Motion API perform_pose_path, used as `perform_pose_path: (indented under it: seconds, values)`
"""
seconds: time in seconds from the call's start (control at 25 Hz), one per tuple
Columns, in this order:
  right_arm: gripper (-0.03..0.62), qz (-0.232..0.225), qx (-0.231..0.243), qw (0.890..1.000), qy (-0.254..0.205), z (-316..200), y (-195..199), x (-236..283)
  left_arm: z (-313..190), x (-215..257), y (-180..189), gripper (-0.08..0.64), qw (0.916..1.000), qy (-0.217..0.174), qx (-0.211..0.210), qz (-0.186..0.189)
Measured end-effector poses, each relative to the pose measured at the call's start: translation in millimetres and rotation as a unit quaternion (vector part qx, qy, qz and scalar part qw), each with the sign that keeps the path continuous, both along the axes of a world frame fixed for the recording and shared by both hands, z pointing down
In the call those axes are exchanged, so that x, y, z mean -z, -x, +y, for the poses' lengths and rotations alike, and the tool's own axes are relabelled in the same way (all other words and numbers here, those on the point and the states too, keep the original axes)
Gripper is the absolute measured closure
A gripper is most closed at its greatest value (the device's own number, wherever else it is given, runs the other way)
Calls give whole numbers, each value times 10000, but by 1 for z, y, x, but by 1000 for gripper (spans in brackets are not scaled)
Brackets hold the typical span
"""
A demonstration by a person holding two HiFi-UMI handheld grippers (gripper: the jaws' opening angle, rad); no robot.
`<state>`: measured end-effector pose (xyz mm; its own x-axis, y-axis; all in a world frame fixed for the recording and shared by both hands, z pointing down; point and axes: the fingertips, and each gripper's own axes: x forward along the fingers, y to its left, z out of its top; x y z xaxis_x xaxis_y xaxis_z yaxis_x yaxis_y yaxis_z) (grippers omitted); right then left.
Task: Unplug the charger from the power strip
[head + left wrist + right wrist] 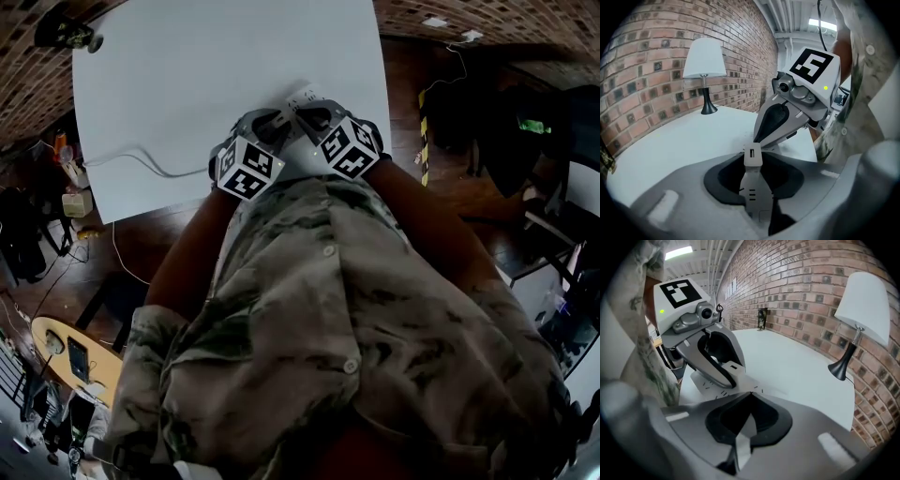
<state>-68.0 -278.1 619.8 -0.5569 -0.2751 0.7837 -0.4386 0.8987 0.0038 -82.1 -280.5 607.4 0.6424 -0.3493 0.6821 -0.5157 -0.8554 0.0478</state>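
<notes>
A white power strip (306, 94) lies near the front edge of the white table (206, 66), mostly hidden behind both grippers. Its white cable (141, 161) trails off to the left. I cannot make out a charger in any view. My left gripper (274, 120) is lowered onto the strip's near end (705, 380). In its own view its jaws (752, 152) stand apart with nothing between them. My right gripper (314, 114) sits right beside it, tip (759, 138) down at the table. In the right gripper view its jaws (750, 397) look drawn together and empty.
A lamp (705, 70) with a white shade stands at the table's far end by the brick wall (801, 282). The person's patterned shirt (337, 309) fills the lower head view. A wooden floor and a round yellow side table (66, 352) lie to the left.
</notes>
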Motion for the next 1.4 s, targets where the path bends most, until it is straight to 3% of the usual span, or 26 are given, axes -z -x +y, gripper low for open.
perform_pose_path:
  seconds: [0.32, 0.64, 0.76, 0.84, 0.96, 1.12, 1.28, 1.4]
  values:
    - [594, 232, 112, 9996, 65, 2, -1, -2, 0, 1, -4, 459, 9999, -12, -107, -100]
    - [595, 427, -63, 9990, 149, 1, 0, -3, 1, 1, -3, 459, 9995, -27, -189, -256]
    - [595, 515, -72, 9985, 168, 1, 2, -3, -5, 18, -1, 459, 9999, -15, 43, 124]
    - [595, 544, -56, 9984, 164, 1, 1, -3, -22, 57, -2, 459, 9983, -341, 149, 441]
    - [595, 560, -24, 9984, 113, -1, -3, -4, -42, 97, -3, 457, 9962, -709, -5, 512]
    - [595, 522, 53, 9985, 162, 1, 1, -5, -33, 107, 13, 456, 9960, -705, -41, 544]
    - [597, 481, 176, 9978, -412, 4, -1, -5, -21, 117, 32, 456, 9952, -582, 321, 717]
    - [588, 333, -92, 9976, -604, -1, -13, 8, -15, 130, 46, 456, 9930, -611, 599, 813]
